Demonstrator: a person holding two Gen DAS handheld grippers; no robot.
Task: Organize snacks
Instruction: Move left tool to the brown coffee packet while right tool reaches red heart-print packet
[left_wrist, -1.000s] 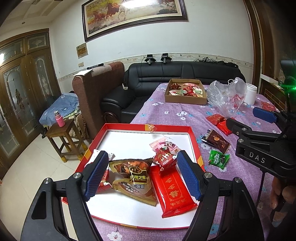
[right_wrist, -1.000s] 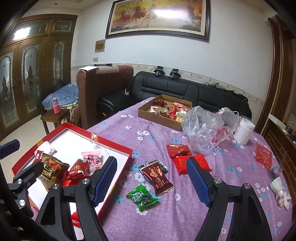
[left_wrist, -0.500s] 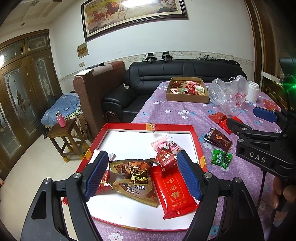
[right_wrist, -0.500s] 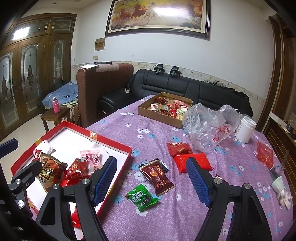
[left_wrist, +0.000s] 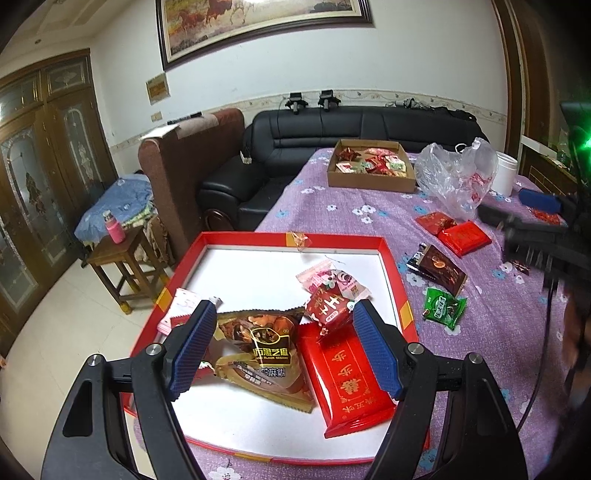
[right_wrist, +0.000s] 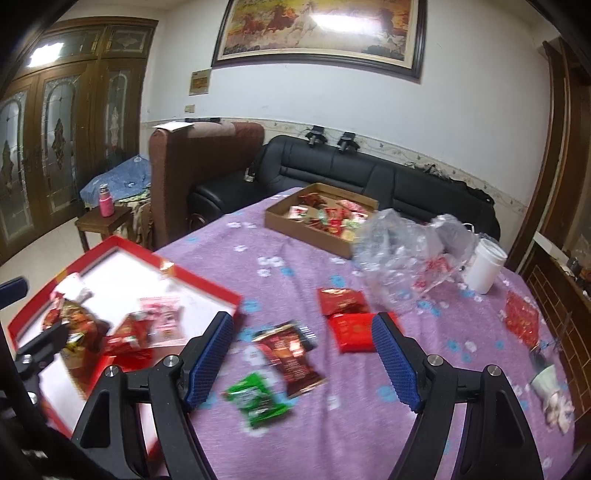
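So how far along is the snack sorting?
Partly done. The red tray already holds several packets, including a long red bar and a sesame packet. Nothing is in hand: left gripper and right gripper are both open and empty. The green packet, brown packet and red packets are left on the tablecloth.

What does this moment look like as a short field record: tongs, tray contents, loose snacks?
left tongs: open, empty, over the red tray
right tongs: open, empty, over the loose snacks
in tray: brown sesame packet, long red bar, small red packet, pink packet
loose on tablecloth: green packet, dark brown packet, two red packets
far end: cardboard box of snacks, plastic bag
right view: motion-blurred
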